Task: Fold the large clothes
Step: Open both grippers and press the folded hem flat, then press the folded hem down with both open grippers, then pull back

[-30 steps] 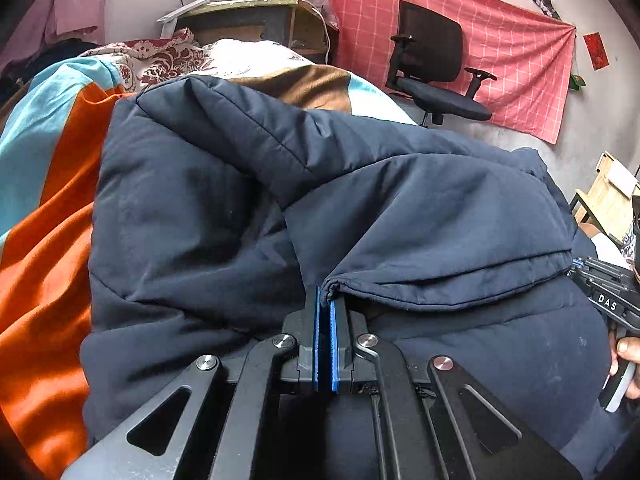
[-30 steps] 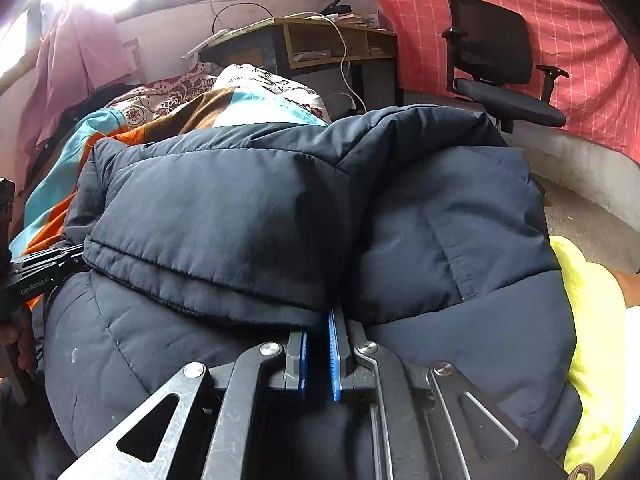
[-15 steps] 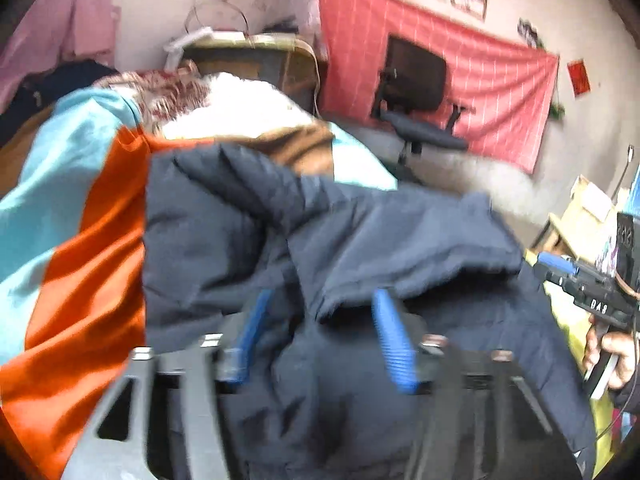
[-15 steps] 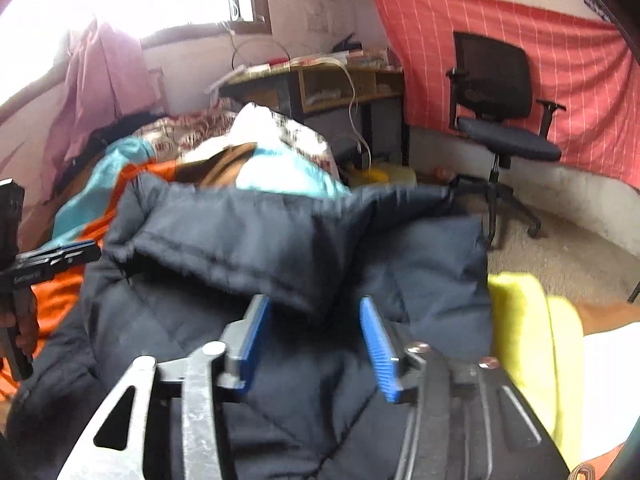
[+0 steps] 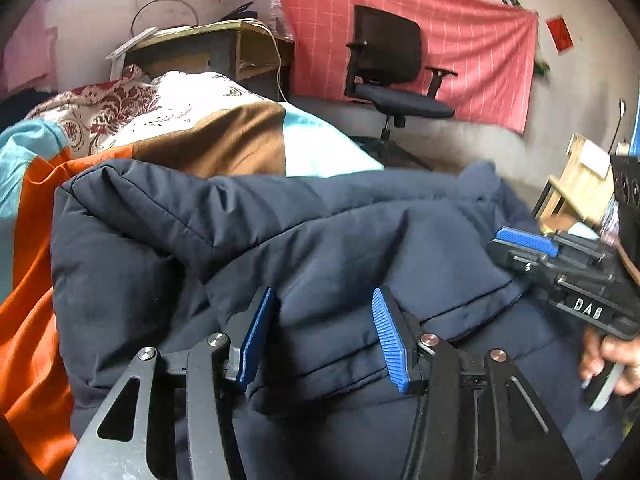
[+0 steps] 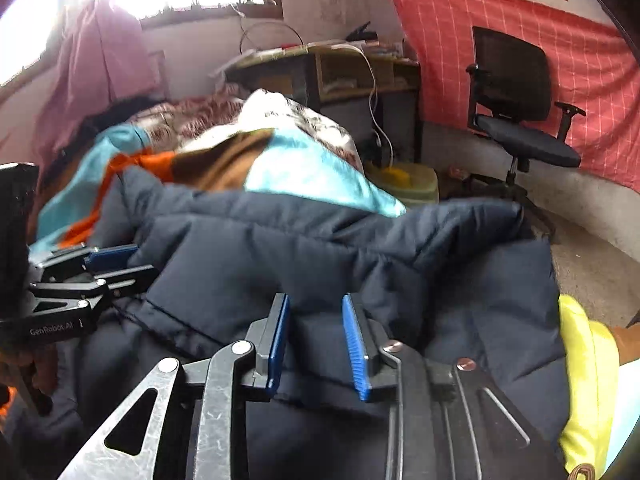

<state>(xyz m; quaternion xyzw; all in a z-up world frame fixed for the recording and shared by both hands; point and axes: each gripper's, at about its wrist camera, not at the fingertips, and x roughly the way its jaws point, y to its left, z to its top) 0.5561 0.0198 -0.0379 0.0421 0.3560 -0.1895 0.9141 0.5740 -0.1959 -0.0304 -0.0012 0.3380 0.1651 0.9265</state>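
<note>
- Fingers on both tools now stand spread apart: the left gripper (image 5: 322,336) and the right gripper (image 6: 316,346) each straddle the folded hem with nothing pinched, where a second ago both were clamped tight on that edge.
- Released, the navy padded jacket (image 5: 320,240) lies folded over itself on the bed, its upper layer's stitched hem running across just ahead of the blue pads (image 5: 390,340).
- Both tools have pulled back a little from the cloth since then, and more of the room shows beyond it.
- Under the jacket spreads an orange, teal and brown blanket (image 5: 36,220).
- Behind stand a wooden desk (image 5: 208,48) and a black office chair (image 5: 394,72) against a pink checked cloth (image 5: 472,52).
</note>
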